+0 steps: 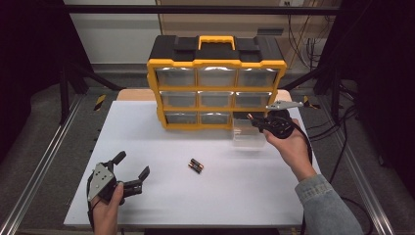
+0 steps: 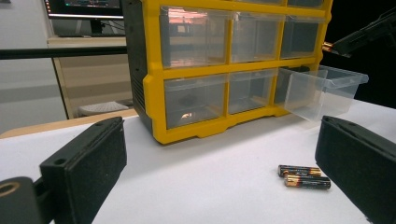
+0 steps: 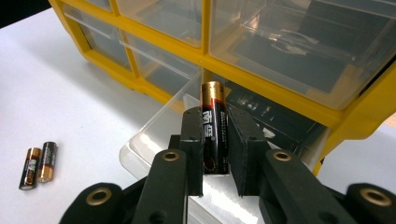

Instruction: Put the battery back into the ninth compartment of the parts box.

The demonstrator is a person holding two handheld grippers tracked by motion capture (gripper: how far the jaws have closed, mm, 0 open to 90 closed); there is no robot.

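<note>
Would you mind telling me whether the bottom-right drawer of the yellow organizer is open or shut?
Open. The clear drawer juts out of the organizer, and the right gripper holds a battery above it.

The right claw (image 3: pixel 215 154) hides the lower half of its battery (image 3: pixel 214 122), the organizer (image 2: pixel 224 65) runs off the frame's top edge, and the label on the two loose batteries (image 1: pixel 195 166) is too small to read.

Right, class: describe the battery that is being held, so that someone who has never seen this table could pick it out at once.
Start at the yellow and black drawer cabinet at the back of the white table. Its bottom right clear drawer is pulled out, and over it the right tool pinches one battery. Unlike the two batteries lying side by side on the table, this one is off the table, clamped between black pads.
</note>
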